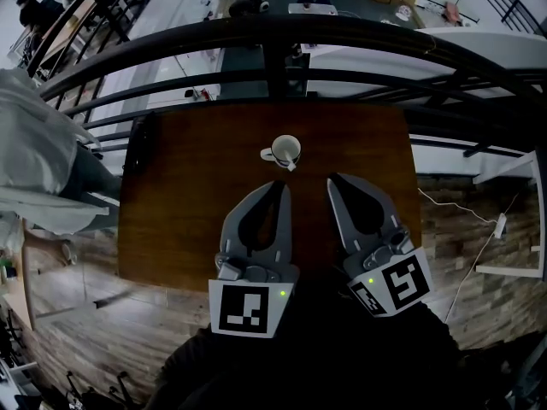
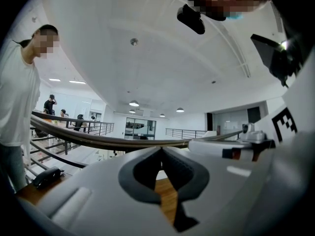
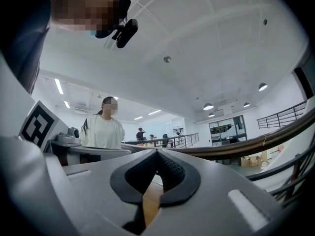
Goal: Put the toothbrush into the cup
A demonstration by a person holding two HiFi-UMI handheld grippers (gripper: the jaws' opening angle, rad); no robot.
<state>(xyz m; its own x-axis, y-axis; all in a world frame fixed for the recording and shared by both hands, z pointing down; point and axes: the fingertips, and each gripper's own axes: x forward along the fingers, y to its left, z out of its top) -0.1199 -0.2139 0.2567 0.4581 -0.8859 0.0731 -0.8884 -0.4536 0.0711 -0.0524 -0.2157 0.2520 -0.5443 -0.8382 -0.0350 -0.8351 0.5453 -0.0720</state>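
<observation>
A white cup stands upright on the brown table, towards its far edge, handle to the left. A pale toothbrush end pokes over the cup's near rim. My left gripper hovers just in front of the cup, its jaws closed tip to tip with nothing between them. My right gripper hangs beside it to the right, also shut and empty. The left gripper view shows that gripper with tips together, wood below. In the right gripper view that gripper looks the same. The cup is hidden in both gripper views.
A curved black railing runs just beyond the table's far edge. A black device lies at the table's left edge, also seen as a dark device. A person in white stands left of the table. A white cable trails on the floor at right.
</observation>
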